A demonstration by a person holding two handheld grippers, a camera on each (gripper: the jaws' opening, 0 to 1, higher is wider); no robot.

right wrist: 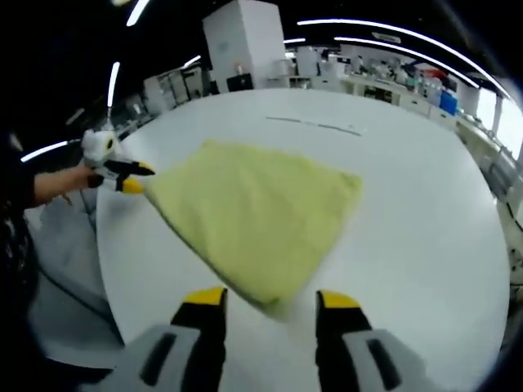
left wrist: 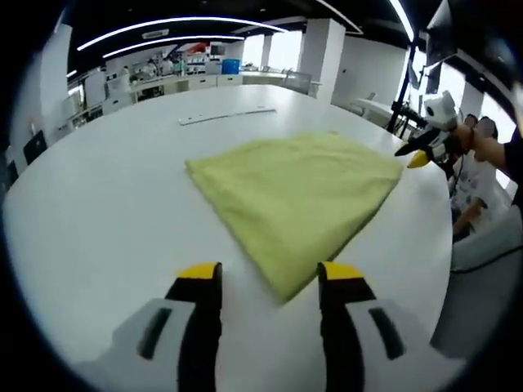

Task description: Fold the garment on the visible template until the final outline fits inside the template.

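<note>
A yellow-green garment [left wrist: 298, 196] lies folded flat on the white table [left wrist: 106, 220], wide at the far side and narrowing to a near corner. My left gripper [left wrist: 270, 275] stands open just above the table, and that near corner lies between its yellow-tipped jaws. The right gripper [left wrist: 418, 153] shows at the garment's far right corner, held by a hand. In the right gripper view the garment [right wrist: 253, 216] points its corner between the open jaws of my right gripper [right wrist: 270, 300]. The left gripper [right wrist: 131, 178] sits at the cloth's left corner.
A thin pale strip [left wrist: 227, 117] lies on the table beyond the garment, seen again as the strip [right wrist: 315, 124]. The table edge [right wrist: 102, 253] runs close on the left. A person's hand [left wrist: 478, 143] and seated people are at the right; desks and pillars stand behind.
</note>
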